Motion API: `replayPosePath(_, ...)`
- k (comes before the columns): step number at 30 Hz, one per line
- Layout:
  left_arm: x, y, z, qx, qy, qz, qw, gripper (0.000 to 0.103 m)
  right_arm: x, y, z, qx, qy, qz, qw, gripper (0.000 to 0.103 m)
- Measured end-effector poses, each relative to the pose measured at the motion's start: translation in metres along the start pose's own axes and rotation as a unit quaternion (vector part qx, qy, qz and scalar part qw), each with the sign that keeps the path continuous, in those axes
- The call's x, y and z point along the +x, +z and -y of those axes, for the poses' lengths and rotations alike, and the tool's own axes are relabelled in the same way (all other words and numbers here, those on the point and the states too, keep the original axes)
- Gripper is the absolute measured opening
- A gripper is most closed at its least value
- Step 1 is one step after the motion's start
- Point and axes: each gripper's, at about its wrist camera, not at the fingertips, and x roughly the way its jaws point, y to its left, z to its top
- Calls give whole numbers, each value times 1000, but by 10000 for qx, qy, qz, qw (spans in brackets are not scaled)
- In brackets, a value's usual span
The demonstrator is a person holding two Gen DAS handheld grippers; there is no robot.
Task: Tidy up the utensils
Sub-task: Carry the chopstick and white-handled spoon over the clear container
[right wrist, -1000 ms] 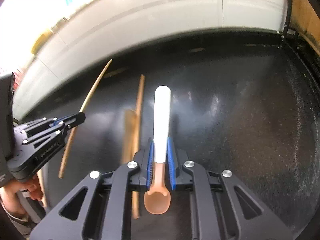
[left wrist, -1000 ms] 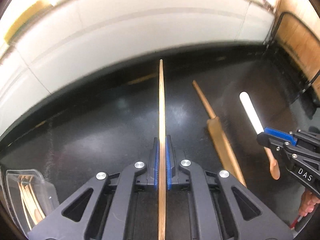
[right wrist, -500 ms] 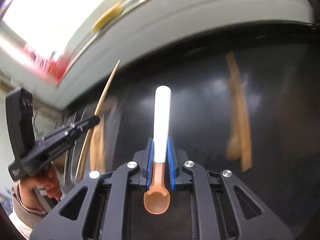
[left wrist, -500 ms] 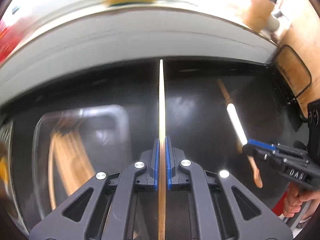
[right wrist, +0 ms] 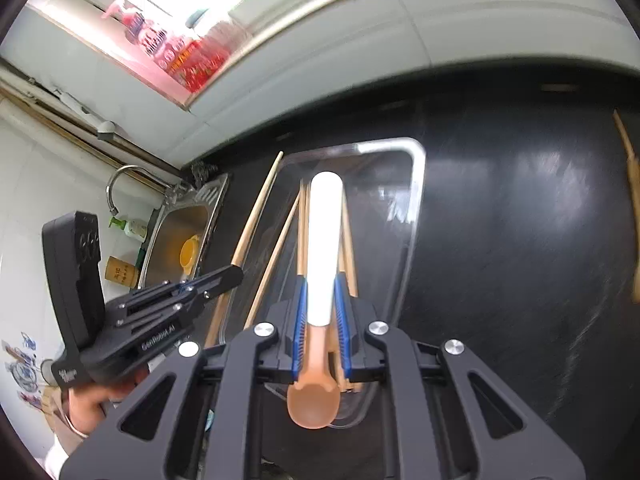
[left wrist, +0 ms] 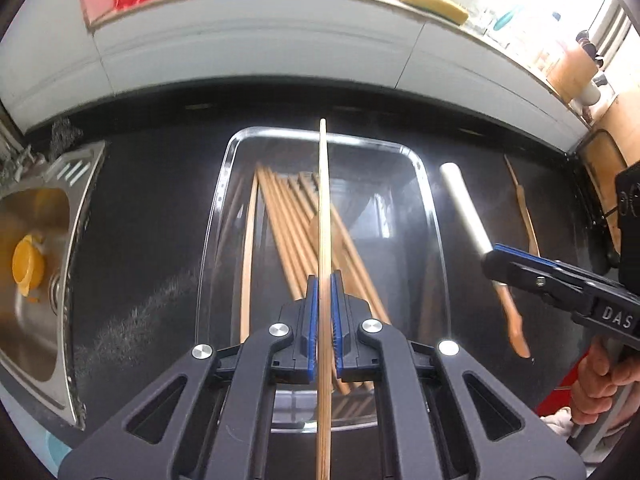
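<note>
Wooden stick (left wrist: 323, 216) was clamped in the left gripper (left wrist: 323, 312) above the clear tray (left wrist: 434, 216) of chopsticks (left wrist: 288, 236). Right gripper (right wrist: 320, 320) grasped a white-handled spoon (right wrist: 322, 240) near the tray's right edge.

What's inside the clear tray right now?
The clear tray holds a loose pile of wooden chopsticks, some crossing. The near end of the tray is covered by the left tool and the wooden stick it grips.
</note>
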Motion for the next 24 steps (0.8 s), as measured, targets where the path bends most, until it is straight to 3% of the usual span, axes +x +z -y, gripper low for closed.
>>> replayPosePath(6,5,8,-7,54,-163,9,9999,6,23,-4,-24,-18,-139,82,9999,14)
replayPosePath(8,7,17,-8,-44,-146,93,9998,6,35,-5,-36,-345,-442,-3,9984,14)
replayPosePath(9,6,21,-13,-175,-90,160,9997,11,41,-6,-42,-569,-589,-81,9966,14)
replayPosePath(10,6,25,-17,-286,-38,137,9995,21,48,-7,-49,-815,-718,-112,9940,26)
replayPosePath(11,6,28,-21,-392,13,68,9992,69,52,-12,-55,-1097,-875,-101,9901,76)
replayPosePath(12,4,30,-23,-465,69,37,9989,95,51,-15,-58,-1271,-995,11,9869,99)
replayPosePath(14,-7,36,-21,-340,162,295,9989,97,43,-27,-64,-1723,-1235,383,9765,97)
replayPosePath(17,-21,41,-13,-235,316,627,9973,97,34,-41,-64,-2259,-1670,605,9578,97)
replayPosePath(24,-17,44,27,187,489,786,9955,97,4,-64,-7,-2028,-2234,504,9521,97)
